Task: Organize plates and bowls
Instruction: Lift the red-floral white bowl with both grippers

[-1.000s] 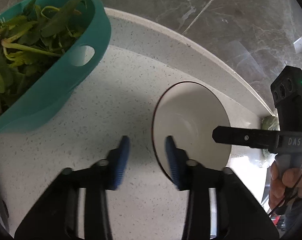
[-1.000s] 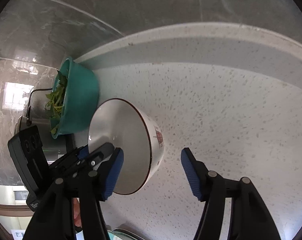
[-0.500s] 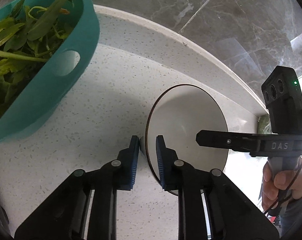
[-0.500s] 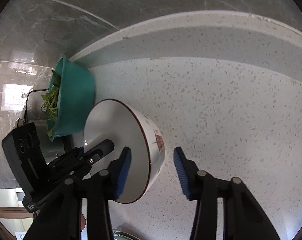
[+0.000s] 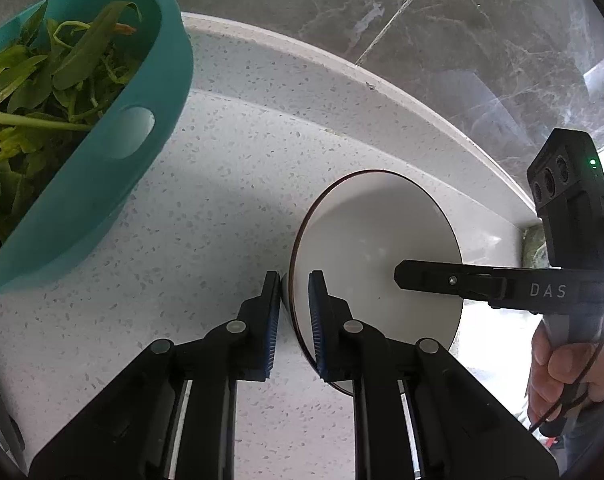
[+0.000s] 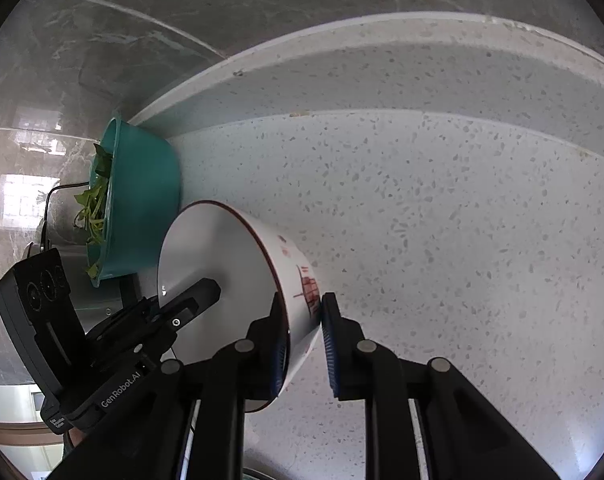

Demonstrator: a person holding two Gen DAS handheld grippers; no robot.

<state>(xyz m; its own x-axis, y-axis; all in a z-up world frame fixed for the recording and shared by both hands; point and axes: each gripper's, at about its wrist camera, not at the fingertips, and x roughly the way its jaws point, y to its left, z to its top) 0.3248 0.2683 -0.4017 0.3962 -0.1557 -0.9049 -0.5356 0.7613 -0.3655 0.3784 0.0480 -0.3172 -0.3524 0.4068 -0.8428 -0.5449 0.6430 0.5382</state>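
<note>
A white bowl (image 5: 378, 248) with a dark red rim and a red pattern on its outside (image 6: 237, 256) is held between both grippers over the speckled counter. My left gripper (image 5: 293, 312) is shut on the bowl's near rim, one pad inside and one outside. My right gripper (image 6: 302, 328) is shut on the opposite rim, one finger inside the bowl. The right gripper's inner finger (image 5: 454, 280) shows inside the bowl in the left wrist view. The left gripper's finger (image 6: 189, 300) shows inside the bowl in the right wrist view.
A teal basin (image 5: 101, 168) full of green leafy vegetables stands on the counter to the left of the bowl; it also shows in the right wrist view (image 6: 141, 200). A raised counter ledge (image 5: 342, 80) and a dark marble wall (image 5: 462, 40) run behind.
Both grippers closed on the bowl's rim: the left one shut first, then the right one. The bowl has shifted slightly with them.
</note>
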